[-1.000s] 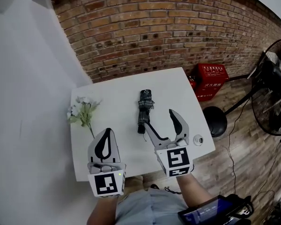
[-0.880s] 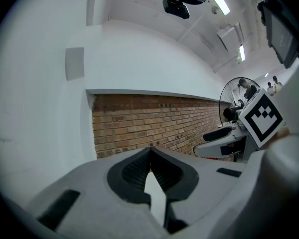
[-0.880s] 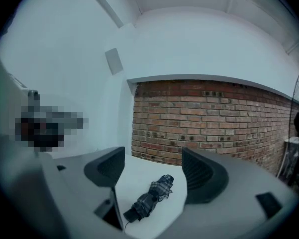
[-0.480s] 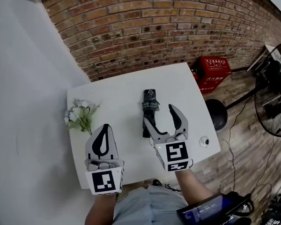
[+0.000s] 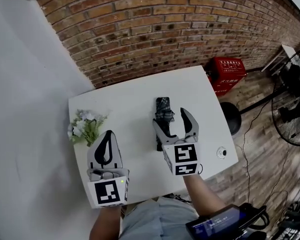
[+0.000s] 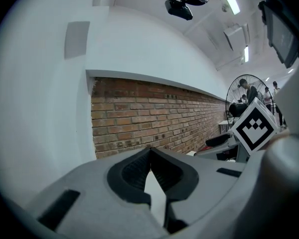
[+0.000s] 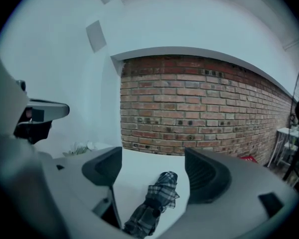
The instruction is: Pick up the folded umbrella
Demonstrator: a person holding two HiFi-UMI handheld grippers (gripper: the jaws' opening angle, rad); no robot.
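Jaws on your left gripper (image 5: 106, 134) meet at the tips, with nothing in them. Your right gripper (image 5: 172, 120) is opening, its jaws straddling the near end of the folded umbrella (image 5: 164, 109) without pressing it. The umbrella lies on the white table (image 5: 130, 96), flowers (image 5: 85, 126) to its left, brick wall (image 5: 165, 29) beyond.

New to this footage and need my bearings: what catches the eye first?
A folded plaid umbrella lies in the middle of the white table, between the opening jaws of the right tool, not yet gripped. The left tool is shut, near a bunch of white flowers at the table's left edge; a brick wall stands behind.
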